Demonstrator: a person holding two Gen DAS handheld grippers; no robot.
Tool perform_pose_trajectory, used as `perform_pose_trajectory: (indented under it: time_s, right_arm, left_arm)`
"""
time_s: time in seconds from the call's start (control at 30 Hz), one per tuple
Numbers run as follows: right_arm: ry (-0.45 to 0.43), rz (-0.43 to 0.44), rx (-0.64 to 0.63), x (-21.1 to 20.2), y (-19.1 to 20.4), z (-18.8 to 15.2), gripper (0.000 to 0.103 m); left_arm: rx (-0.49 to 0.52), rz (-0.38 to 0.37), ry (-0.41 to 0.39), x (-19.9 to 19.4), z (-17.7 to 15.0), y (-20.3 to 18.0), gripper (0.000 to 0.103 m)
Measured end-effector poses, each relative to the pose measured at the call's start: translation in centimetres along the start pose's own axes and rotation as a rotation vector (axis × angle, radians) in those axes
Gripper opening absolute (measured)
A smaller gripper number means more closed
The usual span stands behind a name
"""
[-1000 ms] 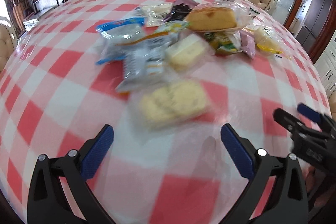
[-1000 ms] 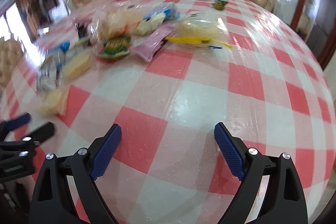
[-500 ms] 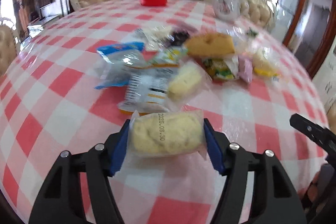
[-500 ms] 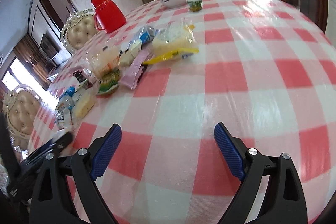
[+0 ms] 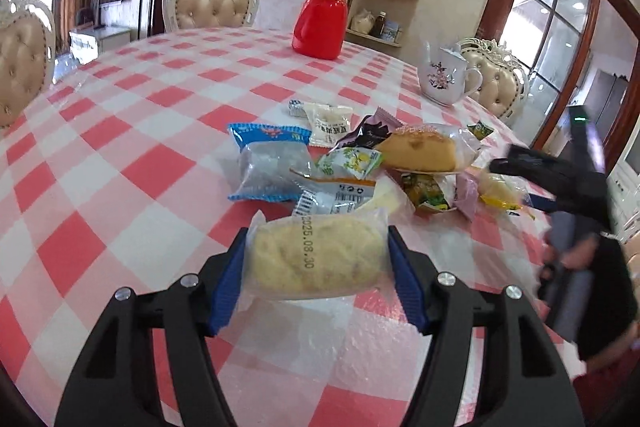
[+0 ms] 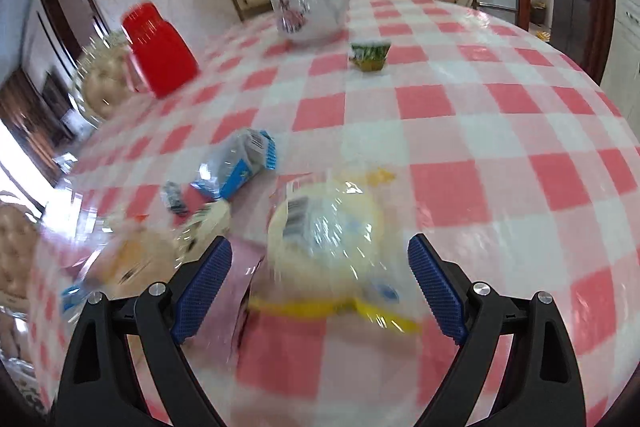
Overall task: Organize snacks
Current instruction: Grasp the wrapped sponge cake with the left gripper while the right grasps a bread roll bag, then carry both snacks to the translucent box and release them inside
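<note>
Two sets of tongs are at work: the left gripper, its jaws lately closed in, clamps the clear-wrapped pale yellow cake with a printed date by its ends just above the red-and-white checked tablecloth, while the right gripper stands open astride the round pale bun in crinkly clear film with a yellow edge, not pressing it. Slick, puffy wrap could let the cake squirm free. Closing on loose film alone may drag the pink packet beside it along too.
</note>
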State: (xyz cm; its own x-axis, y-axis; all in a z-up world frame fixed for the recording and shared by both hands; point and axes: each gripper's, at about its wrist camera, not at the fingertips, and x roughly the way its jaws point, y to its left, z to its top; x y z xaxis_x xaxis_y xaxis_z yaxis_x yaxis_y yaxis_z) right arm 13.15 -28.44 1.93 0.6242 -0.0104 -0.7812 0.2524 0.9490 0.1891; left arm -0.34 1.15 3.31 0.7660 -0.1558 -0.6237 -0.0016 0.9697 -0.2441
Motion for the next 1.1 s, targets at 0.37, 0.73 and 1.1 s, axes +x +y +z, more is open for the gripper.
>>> perform_pose_trajectory:
  time_s: [0.37,0.73,1.1]
  right_arm:
    - [-0.099,0.070,-0.060,-5.3,-1.2,-5.4,0.067]
    - [-0.143,0.167,-0.110,-11.0,0.0,-13.1,0.067]
    - [-0.143,0.207,-0.073,-11.8,-0.6,-14.1,0.067]
  left_arm:
    - [-0.032,-0.016,0.027,0.7,0.0,0.8,0.066]
    - [-0.045,-0.011,0.017,0.6,0.2,1.2,0.066]
    - [-0.042,0.023,-0.017,-0.4,-0.2,1.0,0.066]
